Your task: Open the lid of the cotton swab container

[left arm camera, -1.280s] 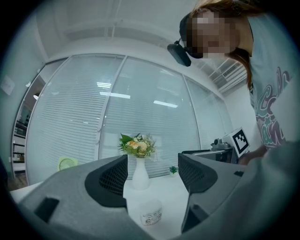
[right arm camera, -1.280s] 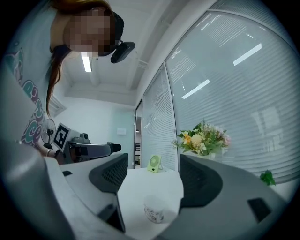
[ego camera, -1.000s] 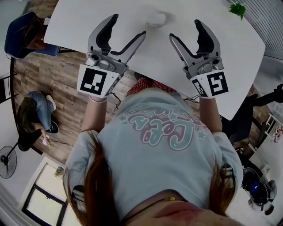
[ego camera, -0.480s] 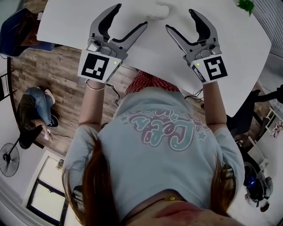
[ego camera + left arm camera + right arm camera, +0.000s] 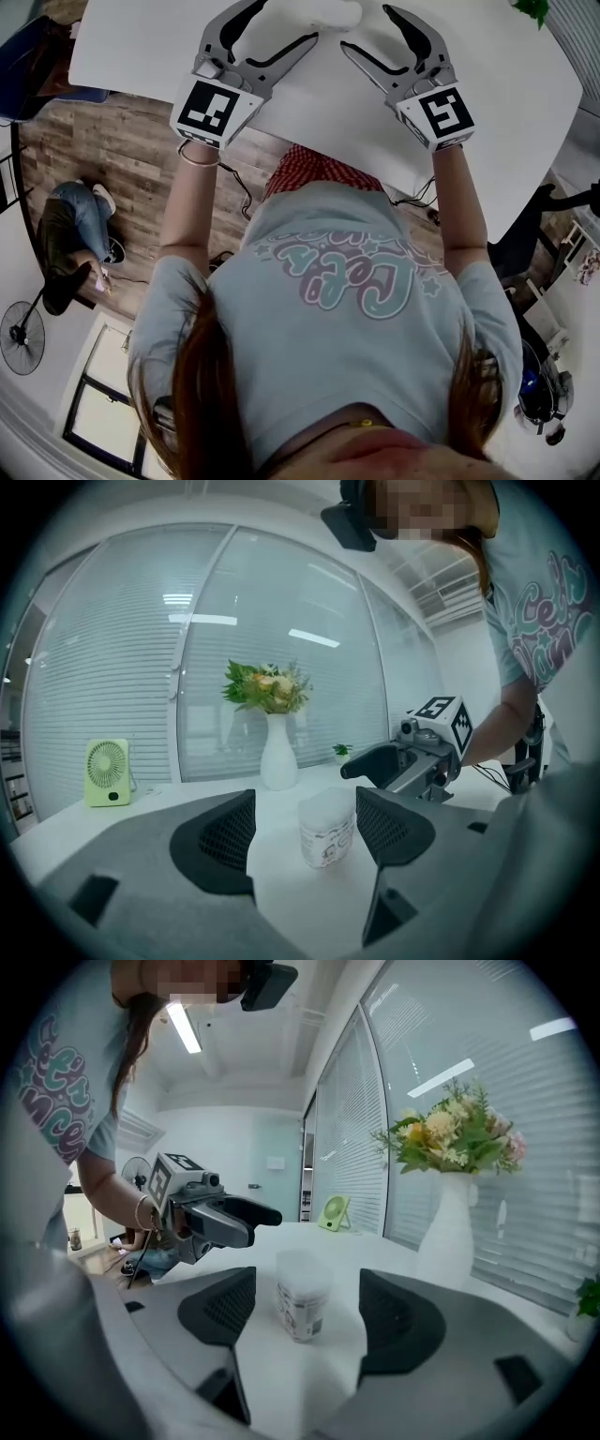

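Both the left gripper (image 5: 281, 23) and right gripper (image 5: 367, 28), fingers (image 5: 220, 841) spread, flank the cotton swab container (image 5: 326, 827) without touching.

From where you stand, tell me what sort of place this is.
Probably an office or meeting room: a large white table, glass partition walls with blinds behind it, and a flower vase and a green desk fan on it.

Pale printed T-shirt (image 5: 356, 281), bracelet (image 5: 195, 161), red checked cloth (image 5: 314, 173)
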A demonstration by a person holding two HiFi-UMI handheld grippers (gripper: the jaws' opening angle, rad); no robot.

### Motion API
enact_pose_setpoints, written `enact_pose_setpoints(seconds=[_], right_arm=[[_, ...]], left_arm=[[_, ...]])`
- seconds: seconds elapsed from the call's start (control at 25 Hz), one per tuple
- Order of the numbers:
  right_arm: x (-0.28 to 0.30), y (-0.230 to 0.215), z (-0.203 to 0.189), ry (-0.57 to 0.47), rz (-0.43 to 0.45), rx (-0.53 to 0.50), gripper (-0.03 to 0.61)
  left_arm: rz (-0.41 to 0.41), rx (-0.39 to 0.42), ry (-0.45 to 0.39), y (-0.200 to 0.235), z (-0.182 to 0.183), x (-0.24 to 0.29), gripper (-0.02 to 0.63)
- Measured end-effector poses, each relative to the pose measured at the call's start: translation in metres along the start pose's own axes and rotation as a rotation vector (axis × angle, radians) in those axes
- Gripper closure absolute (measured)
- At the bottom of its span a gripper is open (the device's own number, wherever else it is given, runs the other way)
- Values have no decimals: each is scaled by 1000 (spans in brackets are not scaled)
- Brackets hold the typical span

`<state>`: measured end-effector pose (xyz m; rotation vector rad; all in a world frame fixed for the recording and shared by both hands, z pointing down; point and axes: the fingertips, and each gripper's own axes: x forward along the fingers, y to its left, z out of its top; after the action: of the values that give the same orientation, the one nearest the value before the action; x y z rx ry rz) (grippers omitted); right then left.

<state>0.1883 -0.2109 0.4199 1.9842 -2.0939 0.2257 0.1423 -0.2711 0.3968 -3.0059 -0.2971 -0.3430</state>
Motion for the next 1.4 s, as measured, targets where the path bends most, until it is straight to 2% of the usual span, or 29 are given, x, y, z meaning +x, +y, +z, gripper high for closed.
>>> enact_pose_setpoints(seconds=[0.36,0.56,0.72,0.92,1.28,1.4], right_arm=[[15,-11,-30,55,38,-18,247],[19,-9,-34,70,75,-49,251],[19,-9,-37,80,78,-48,256],[25,-27,-49,119,98,-28,259],[30,-22,-46,159,138,-112,330],[30,-24,-51,173,163,-123,343]], left_arm=[[-92,51,88,-7,-31,29,305],[-164,91,134,-12,-41,40,305],[-187,125,164,-16,-48,48,305],[-216,127,213,-13,-58,71,305],[-288,202,279,-18,-64,79,305],[-336,198,307,-25,-68,88,305]])
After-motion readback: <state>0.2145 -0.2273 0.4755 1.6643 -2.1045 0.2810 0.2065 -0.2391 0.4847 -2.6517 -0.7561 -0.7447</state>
